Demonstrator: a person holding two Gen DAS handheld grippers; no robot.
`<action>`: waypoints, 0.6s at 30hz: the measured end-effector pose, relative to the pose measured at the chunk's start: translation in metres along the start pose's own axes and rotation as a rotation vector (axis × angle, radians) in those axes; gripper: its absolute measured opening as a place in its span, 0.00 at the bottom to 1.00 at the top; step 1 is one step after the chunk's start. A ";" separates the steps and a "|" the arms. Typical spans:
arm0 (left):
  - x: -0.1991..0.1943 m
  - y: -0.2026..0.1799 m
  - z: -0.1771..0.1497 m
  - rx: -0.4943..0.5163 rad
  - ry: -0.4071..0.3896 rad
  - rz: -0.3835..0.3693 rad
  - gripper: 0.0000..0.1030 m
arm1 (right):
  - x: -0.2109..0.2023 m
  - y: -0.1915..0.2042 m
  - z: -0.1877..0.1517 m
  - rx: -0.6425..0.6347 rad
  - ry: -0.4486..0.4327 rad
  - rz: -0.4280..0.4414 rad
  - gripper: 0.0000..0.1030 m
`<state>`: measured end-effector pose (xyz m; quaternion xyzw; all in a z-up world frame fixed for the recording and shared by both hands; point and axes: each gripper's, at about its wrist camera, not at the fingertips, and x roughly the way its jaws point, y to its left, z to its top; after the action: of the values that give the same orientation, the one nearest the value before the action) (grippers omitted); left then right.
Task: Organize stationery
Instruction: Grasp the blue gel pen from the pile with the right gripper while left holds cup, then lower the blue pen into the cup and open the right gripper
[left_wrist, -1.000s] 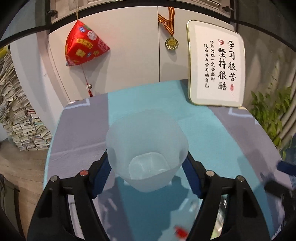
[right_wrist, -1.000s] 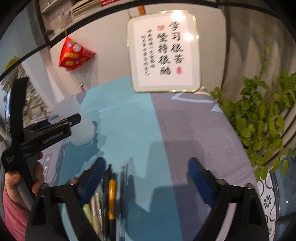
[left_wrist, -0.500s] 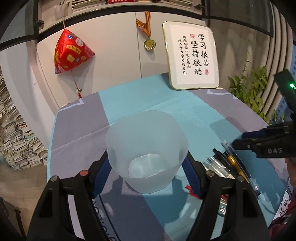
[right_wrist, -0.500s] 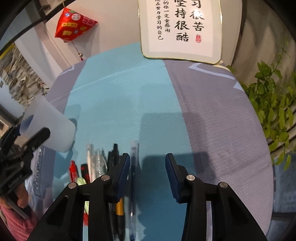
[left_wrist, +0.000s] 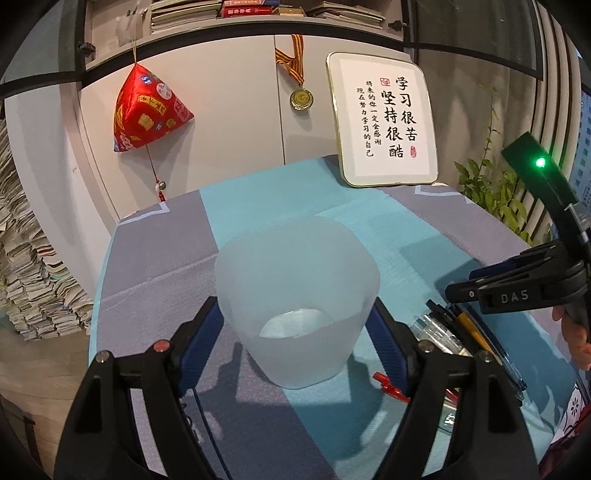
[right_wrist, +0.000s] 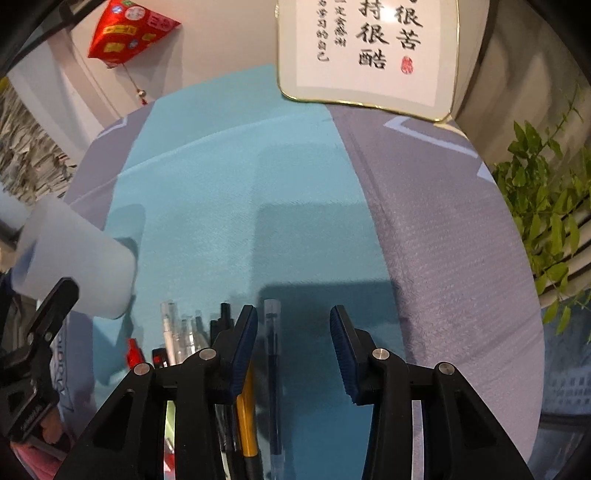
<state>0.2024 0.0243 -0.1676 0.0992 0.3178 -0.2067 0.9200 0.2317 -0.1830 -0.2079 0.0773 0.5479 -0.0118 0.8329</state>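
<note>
Table (left_wrist: 295, 206) w/ teal-and-grey cloth filled both views, backed by white cabinet doors (left_wrist: 229, 122). A framed calligraphy panel (left_wrist: 386, 122) leaned at the far edge; a red pyramid ornament (left_wrist: 147, 110) and a medal (left_wrist: 301, 99) hung on the doors, a leafy plant (right_wrist: 546, 206) stood at the right, stacked papers (left_wrist: 33, 280) at the left.

Frosted cup (left_wrist: 297, 299) sat between the blue pads of the left gripper (left_wrist: 297, 334), approx. upright on the cloth, empty. Left jaws were opening; pads looked to be at the cup's sides, but actual contact was hard to judge from this angle.

Right gripper (right_wrist: 293, 345) pointed steeply down over the pens (right_wrist: 192, 332), a row of about 7 lying side by side on the teal strip, just right of the cup. Its jaws stood part open, gripping nothing, straddling 1 clear pen w/ dark ink (right_wrist: 273, 369); pads apart from it. A yellow pen (right_wrist: 245, 417) lay just under the left-side pad. Small red cap (left_wrist: 386, 384) lay near the cup's base.
</note>
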 end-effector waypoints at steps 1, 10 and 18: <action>-0.001 0.002 -0.001 -0.004 -0.005 0.000 0.76 | 0.000 0.001 0.001 -0.005 -0.010 -0.008 0.41; -0.007 0.014 -0.004 -0.059 -0.041 -0.034 0.69 | -0.040 0.004 0.004 -0.004 -0.109 0.056 0.09; -0.005 0.001 -0.009 0.006 -0.038 -0.034 0.68 | -0.135 0.022 0.005 -0.072 -0.339 0.144 0.09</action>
<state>0.1937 0.0294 -0.1714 0.0924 0.3014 -0.2249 0.9220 0.1842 -0.1709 -0.0798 0.0833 0.3928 0.0546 0.9142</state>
